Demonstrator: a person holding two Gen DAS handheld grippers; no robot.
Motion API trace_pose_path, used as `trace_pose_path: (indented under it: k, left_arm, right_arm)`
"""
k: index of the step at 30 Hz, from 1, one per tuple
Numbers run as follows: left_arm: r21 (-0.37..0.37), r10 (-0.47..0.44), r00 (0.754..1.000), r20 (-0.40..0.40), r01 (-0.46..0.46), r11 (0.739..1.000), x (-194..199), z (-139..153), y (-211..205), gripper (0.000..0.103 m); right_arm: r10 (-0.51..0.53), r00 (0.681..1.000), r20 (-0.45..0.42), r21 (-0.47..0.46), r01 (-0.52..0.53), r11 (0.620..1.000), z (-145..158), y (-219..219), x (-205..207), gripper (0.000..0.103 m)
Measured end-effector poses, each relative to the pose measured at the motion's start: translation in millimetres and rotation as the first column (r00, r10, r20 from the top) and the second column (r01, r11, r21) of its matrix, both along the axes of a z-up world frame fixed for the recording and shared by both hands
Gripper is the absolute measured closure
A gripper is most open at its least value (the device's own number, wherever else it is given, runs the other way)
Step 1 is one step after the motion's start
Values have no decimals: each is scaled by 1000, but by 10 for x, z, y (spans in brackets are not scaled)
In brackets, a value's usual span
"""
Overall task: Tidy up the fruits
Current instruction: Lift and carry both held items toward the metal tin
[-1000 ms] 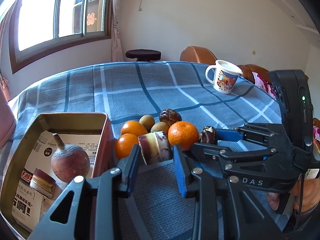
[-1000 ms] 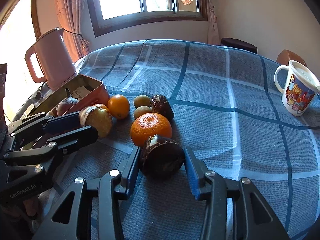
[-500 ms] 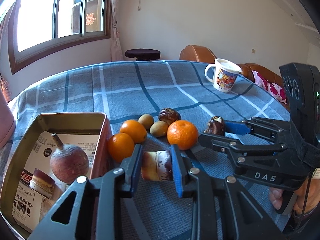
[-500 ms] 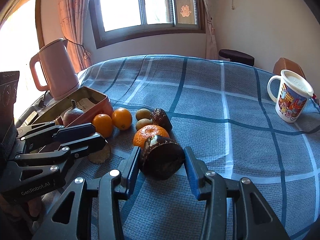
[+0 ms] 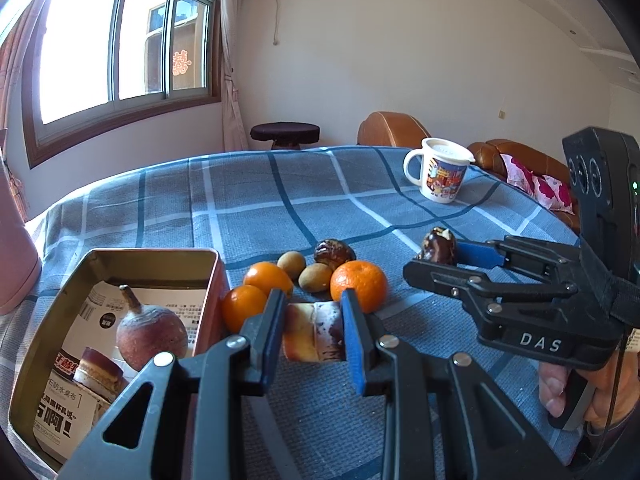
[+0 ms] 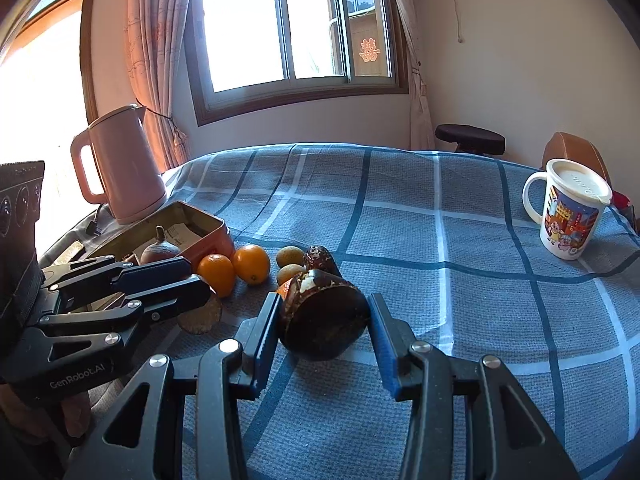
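My left gripper is shut on a tan and purple sugarcane piece, held above the cloth just right of the metal tin. The tin holds a reddish round fruit. My right gripper is shut on a dark brown sugarcane piece, raised above the table; it also shows in the left wrist view. Three oranges, two small kiwis and another dark piece lie in a cluster between the grippers and the tin.
A cartoon mug with a lid stands at the far right of the blue checked tablecloth. A pink kettle stands behind the tin at the left. A stool and brown sofa sit beyond the table.
Both grippers have lifted and pulled back from the fruit cluster, each carrying its piece. The left gripper's piece has come off the cloth.
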State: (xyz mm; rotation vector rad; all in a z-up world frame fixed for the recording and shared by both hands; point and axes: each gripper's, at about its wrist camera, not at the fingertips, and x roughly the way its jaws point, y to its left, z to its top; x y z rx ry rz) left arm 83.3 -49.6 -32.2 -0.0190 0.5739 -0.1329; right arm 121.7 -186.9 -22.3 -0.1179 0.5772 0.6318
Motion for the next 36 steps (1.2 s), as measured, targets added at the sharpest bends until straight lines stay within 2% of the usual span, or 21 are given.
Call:
trace_pose_path:
  k: [22,36]
  left_arm:
    - [32,3,994,108,-6,999,-188,97,-44,73]
    - [37,4,989,149,-10,999,-248,131,-45,73]
  right_arm:
    - [0,994,108,37,-4,999,109,-64,-177,58]
    - [1,987,162,58,-10,998,161,-94,-262,58]
